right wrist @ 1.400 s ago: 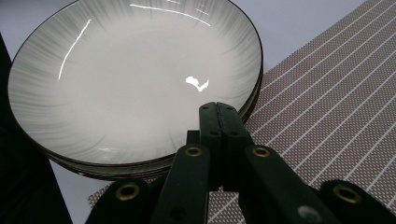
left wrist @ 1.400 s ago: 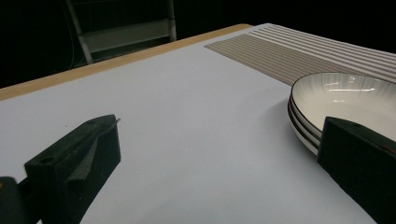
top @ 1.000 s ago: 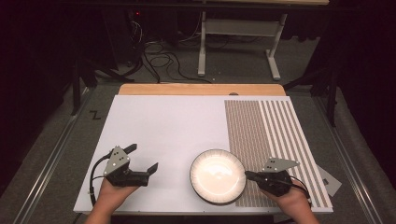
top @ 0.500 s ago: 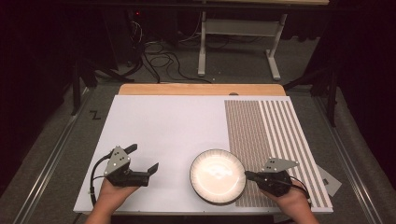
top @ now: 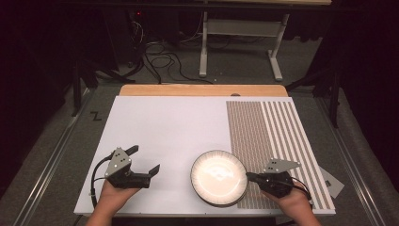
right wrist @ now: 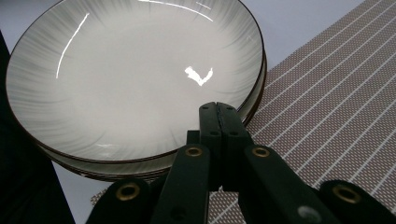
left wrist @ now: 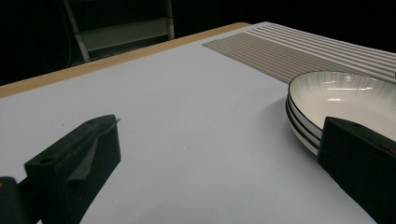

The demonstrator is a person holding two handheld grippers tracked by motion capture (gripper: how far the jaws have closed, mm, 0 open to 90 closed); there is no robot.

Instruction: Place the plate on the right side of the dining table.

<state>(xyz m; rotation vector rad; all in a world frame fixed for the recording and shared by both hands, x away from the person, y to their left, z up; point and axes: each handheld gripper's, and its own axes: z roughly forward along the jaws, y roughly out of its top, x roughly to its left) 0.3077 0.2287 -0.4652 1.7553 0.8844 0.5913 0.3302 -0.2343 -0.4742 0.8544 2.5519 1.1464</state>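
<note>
A stack of shallow white plates with thin dark rims (top: 219, 177) sits near the front edge of the white tabletop (top: 164, 127), half on a striped brown mat (top: 268, 132). My right gripper (top: 249, 176) is shut, with nothing between its jaws. Its tips point left at the stack's right rim. In the right gripper view the closed tips (right wrist: 218, 111) hang just over the rim of the top plate (right wrist: 130, 74). My left gripper (top: 145, 159) is open, left of the stack and apart from it. Its wide jaws (left wrist: 219, 163) frame bare tabletop, with the plates (left wrist: 345, 98) at the right.
A wooden strip (top: 202, 90) runs along the table's far edge. On the floor beyond it are cables (top: 164, 56) and a white metal stand (top: 240, 33). A grey plate (top: 331, 182) lies at the mat's front right corner.
</note>
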